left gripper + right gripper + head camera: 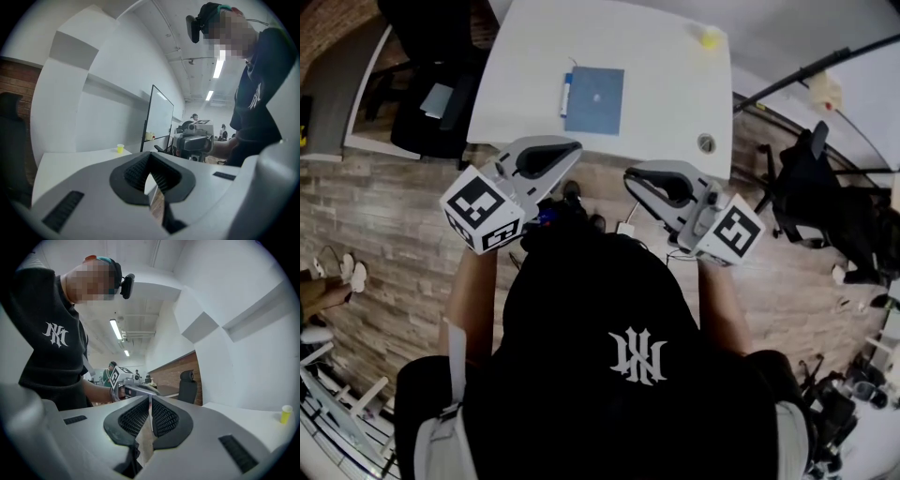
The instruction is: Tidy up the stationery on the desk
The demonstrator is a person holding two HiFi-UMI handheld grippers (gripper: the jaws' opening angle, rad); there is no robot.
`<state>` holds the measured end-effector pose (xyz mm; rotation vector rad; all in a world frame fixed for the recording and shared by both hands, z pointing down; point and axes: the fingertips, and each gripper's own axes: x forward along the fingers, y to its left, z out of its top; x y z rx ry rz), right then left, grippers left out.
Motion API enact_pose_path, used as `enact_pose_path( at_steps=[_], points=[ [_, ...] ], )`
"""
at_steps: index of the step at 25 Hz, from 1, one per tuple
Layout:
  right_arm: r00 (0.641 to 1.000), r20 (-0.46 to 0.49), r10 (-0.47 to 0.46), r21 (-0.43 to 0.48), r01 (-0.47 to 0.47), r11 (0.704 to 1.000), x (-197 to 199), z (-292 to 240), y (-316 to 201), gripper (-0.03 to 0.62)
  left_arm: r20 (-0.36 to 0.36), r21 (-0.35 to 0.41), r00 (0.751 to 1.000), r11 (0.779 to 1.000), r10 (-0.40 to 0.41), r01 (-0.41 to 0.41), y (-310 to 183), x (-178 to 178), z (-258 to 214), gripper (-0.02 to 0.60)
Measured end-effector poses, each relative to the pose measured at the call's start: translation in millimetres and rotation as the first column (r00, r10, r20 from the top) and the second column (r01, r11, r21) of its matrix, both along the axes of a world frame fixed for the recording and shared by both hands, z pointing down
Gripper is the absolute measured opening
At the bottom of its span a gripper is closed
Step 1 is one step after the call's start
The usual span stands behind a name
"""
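Near desk (675, 94), left gripper (574, 147), right gripper (630, 174), both closed

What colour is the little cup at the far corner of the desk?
Yellow. The cup shows best in the head view.

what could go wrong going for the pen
The left hand-held gripper and right hand-held gripper both have jaws together, short of the desk; going in shut would likely shove the pen, not grip it. The pen lies along the notebook's left edge, so a jaw may catch the notebook too. The cup sits near the far corner; a wide sweep could knock it off.
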<state>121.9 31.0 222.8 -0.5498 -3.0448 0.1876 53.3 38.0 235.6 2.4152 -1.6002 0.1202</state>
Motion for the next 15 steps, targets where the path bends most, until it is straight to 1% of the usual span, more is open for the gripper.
enact_pose_path(
  at_steps=[4, 9, 12, 15],
  points=[
    [0.999, 0.035, -0.025, -0.015, 0.025, 1.000, -2, -3, 13, 0.048, 0.050, -0.003, 0.999, 1.000, -0.012, 0.012, 14, 0, 2, 0.002],
    [0.997, 0.051, -0.061, -0.015, 0.062, 0.998, -2, -3, 20, 0.048, 0.061, -0.010, 0.998, 1.000, -0.027, 0.027, 22, -1, 1, 0.002],
    [0.996, 0.062, -0.067, -0.012, 0.068, 0.998, -5, -7, 24, 0.048, 0.060, -0.015, 0.998, 0.999, -0.036, 0.037, 27, -4, 0, 0.002],
    [0.996, 0.060, -0.068, -0.018, 0.069, 0.997, -4, -7, 28, 0.048, 0.068, -0.024, 0.997, 0.999, -0.027, 0.028, 31, -2, 0, 0.002]
  ],
)
